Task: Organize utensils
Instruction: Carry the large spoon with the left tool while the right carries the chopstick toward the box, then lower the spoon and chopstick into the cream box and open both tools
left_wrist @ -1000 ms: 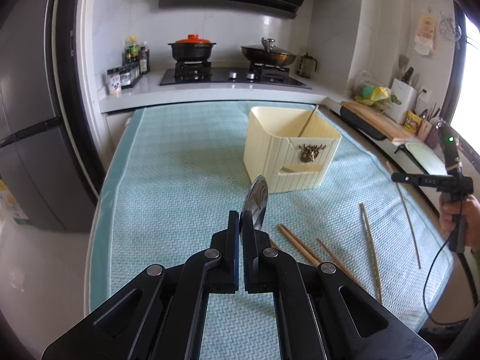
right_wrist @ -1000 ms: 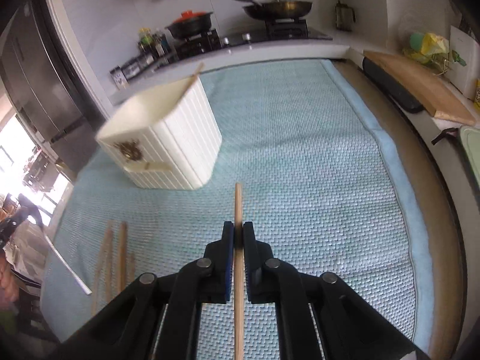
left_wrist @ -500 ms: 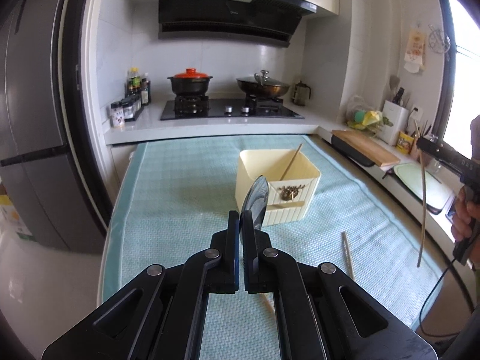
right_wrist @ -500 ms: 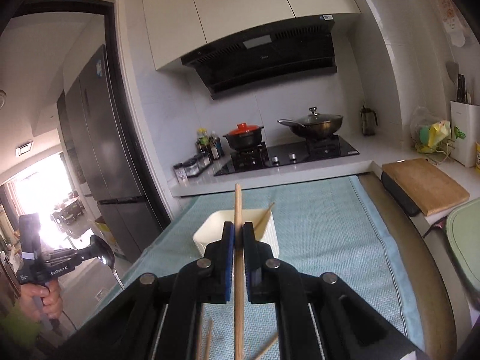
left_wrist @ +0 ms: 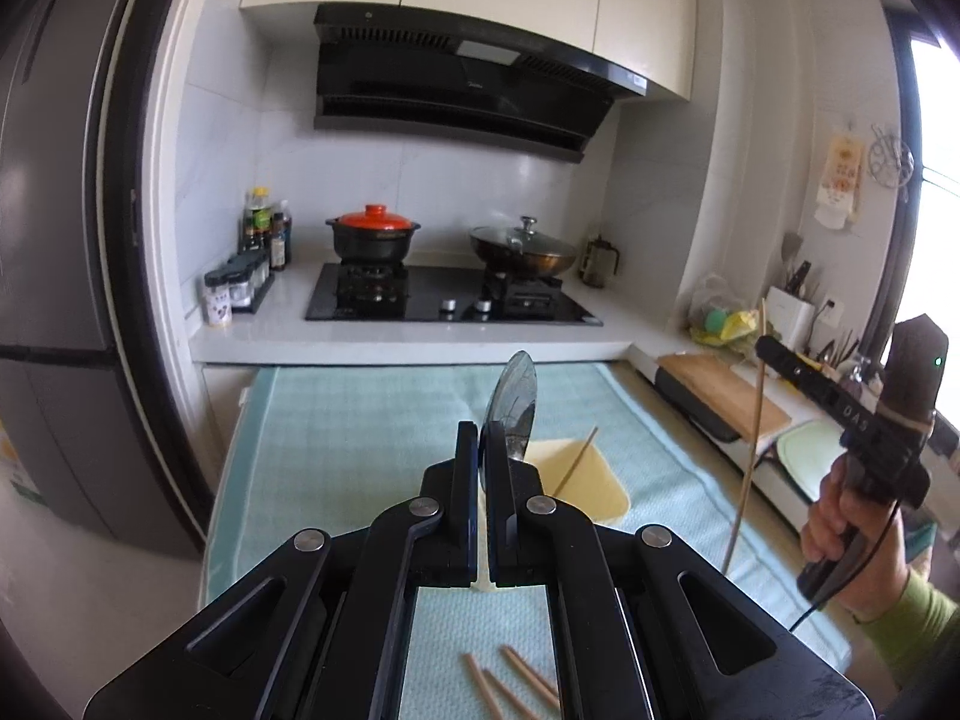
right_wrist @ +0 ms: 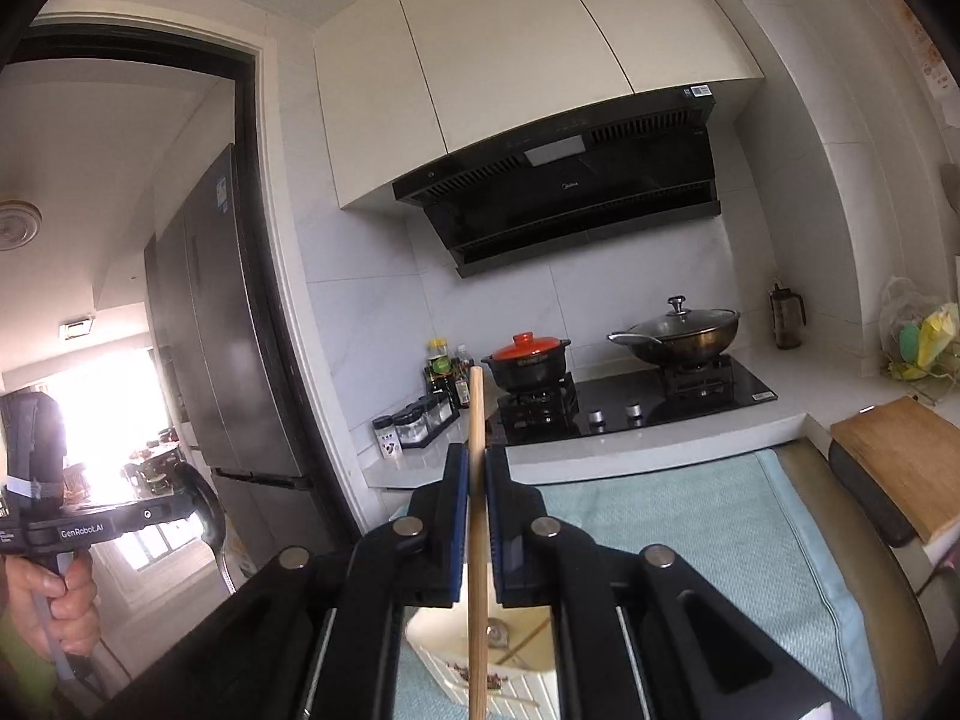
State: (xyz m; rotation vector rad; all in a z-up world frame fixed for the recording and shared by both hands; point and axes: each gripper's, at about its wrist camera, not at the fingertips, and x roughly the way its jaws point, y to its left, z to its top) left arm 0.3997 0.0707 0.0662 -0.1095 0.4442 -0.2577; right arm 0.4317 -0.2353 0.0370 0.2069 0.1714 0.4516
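My left gripper [left_wrist: 480, 438] is shut on a metal spoon [left_wrist: 513, 396], whose bowl sticks up past the fingertips. Just below and beyond it is the cream utensil holder [left_wrist: 591, 486] with one chopstick [left_wrist: 577, 459] leaning in it. My right gripper [right_wrist: 476, 462] is shut on a wooden chopstick [right_wrist: 477, 420] that stands upright; the left wrist view shows that chopstick [left_wrist: 750, 438] hanging below the gripper. The holder [right_wrist: 522, 678] lies under the right gripper. Several loose chopsticks [left_wrist: 510, 684] rest on the light blue mat [left_wrist: 360, 450].
A stove with a red-lidded pot [left_wrist: 372, 234] and a wok [left_wrist: 522, 249] stands beyond the table. A wooden cutting board [left_wrist: 720, 390] and a counter run along the right. A fridge [left_wrist: 48, 240] is on the left. A person's hands hold both grippers.
Both grippers have risen from the mat and tipped up towards level. The spoon and the chopstick came up with them, and the holder has dropped low in both views.
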